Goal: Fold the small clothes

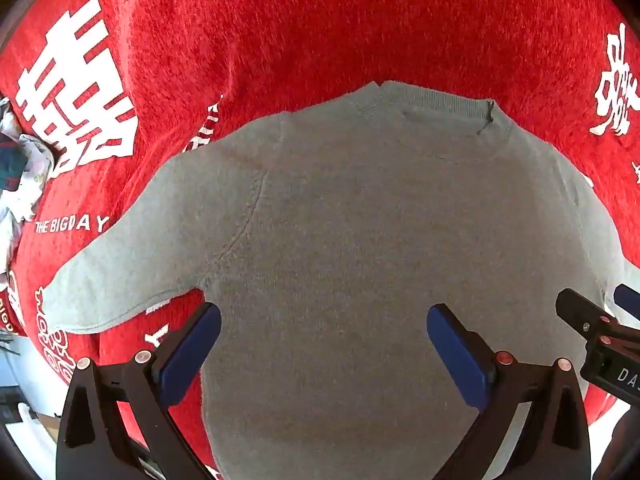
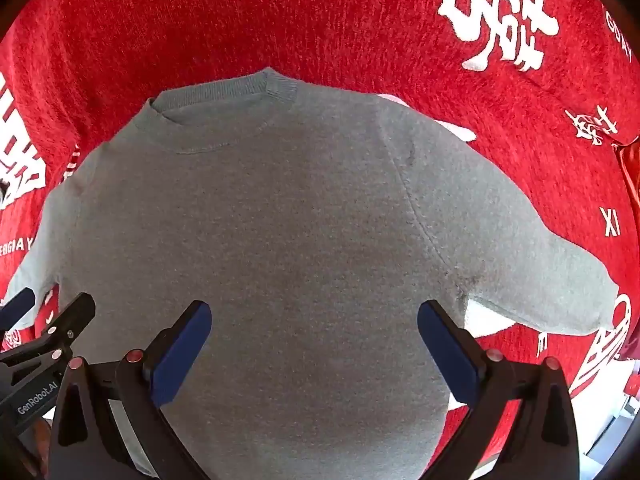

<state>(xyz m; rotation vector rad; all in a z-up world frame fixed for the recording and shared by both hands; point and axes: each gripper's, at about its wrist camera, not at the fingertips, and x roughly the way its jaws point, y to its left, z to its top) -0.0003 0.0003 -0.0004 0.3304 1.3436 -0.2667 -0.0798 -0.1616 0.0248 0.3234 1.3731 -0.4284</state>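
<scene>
A small grey short-sleeved shirt (image 1: 360,220) lies flat and spread out, collar pointing away from me, both sleeves out to the sides; it also fills the right wrist view (image 2: 260,232). My left gripper (image 1: 324,328) is open and empty, hovering over the shirt's lower left part. My right gripper (image 2: 314,328) is open and empty over the lower right part. The right gripper shows at the right edge of the left wrist view (image 1: 592,316), and the left gripper shows at the left edge of the right wrist view (image 2: 48,312). The shirt's hem is hidden below the fingers.
The shirt lies on a red cloth (image 1: 320,20) with white characters and lettering that covers the surface (image 2: 200,12). A pile of patterned clothes (image 1: 20,172) sits at the far left edge. The cloth's edge and floor show at the lower corners.
</scene>
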